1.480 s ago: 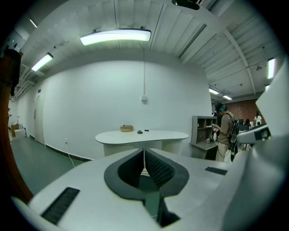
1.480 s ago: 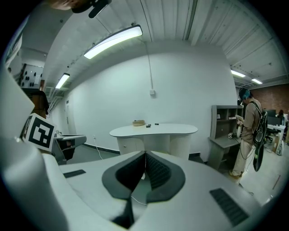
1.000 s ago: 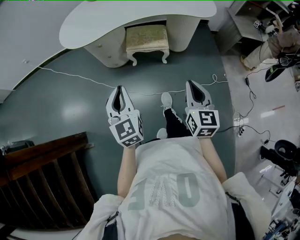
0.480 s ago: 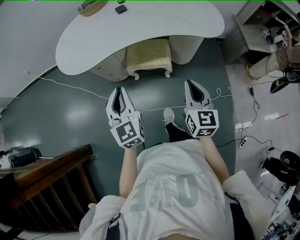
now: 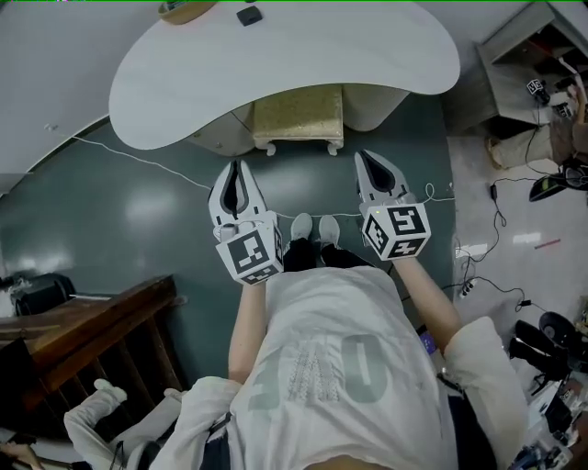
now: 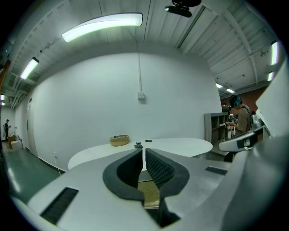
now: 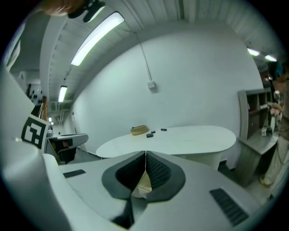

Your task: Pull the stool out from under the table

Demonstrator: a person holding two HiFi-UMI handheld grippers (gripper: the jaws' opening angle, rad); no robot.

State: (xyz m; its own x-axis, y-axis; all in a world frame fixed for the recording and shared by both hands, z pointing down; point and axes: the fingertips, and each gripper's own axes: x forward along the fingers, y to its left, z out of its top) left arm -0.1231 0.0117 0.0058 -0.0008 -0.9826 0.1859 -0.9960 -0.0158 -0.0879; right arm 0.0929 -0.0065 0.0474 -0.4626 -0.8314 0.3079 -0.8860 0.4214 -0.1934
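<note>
A stool with a beige cushion and white curved legs stands tucked under the white kidney-shaped table; only its front part shows. My left gripper hangs in the air just short of the stool's left front corner, jaws shut and empty. My right gripper is level with it, off the stool's right front corner, also shut on nothing. In the left gripper view the cushion shows through the gap behind the closed jaws. The right gripper view looks over the closed jaws at the tabletop.
A small basket and dark small items lie on the table. A white cable runs across the dark green floor. A dark wooden railing stands at the left. Shelves and cables are at the right. My feet stand between the grippers.
I have stepped closer to the table: the stool and table now lie nearer to both grippers. Both grippers stayed shut and side by side.
</note>
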